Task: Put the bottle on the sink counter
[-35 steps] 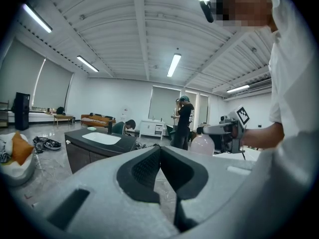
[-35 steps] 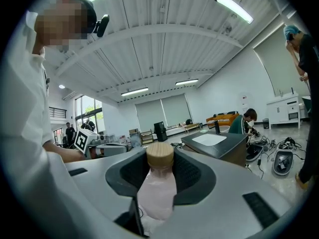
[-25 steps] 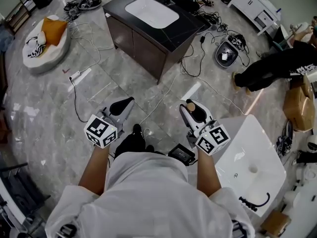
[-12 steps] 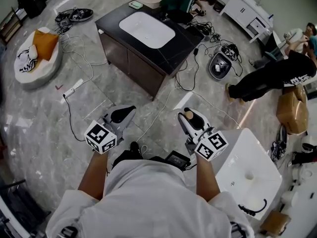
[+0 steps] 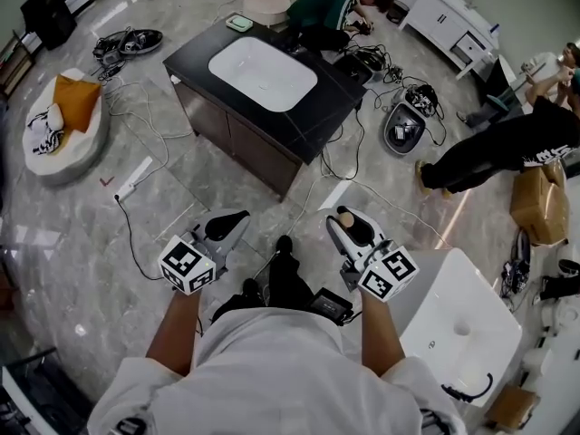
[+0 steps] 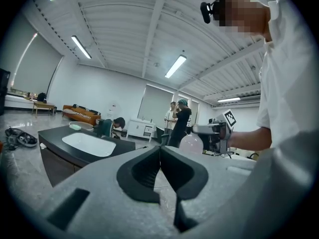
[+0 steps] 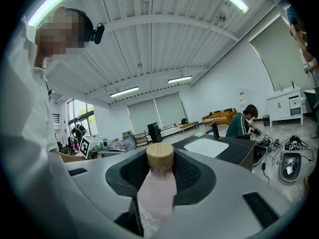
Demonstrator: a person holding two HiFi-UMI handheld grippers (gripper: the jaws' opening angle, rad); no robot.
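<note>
Closest to me, my right gripper (image 7: 160,177) is clamped on the bottle (image 7: 158,195), a pale pink translucent body under a round, wood-coloured cap (image 7: 160,156). It stands upright between the dark ribbed pads, so the bottle is up in the air in my right hand, well apart from the counter. My left gripper (image 6: 160,169) has its grey moulded jaws pressed together with nothing between them. Below both lies a glossy, grey marble-patterned floor (image 5: 82,216) with a white power strip (image 5: 136,178) on it. Just to my right is a loose white basin (image 5: 471,288) with rounded corners. Further ahead stands the sink counter (image 5: 319,109), a polished black top on a dark cabinet, holding a white rounded-rectangle sink (image 5: 263,72). Beyond it a person in a green top (image 5: 322,3) crouches.
</note>
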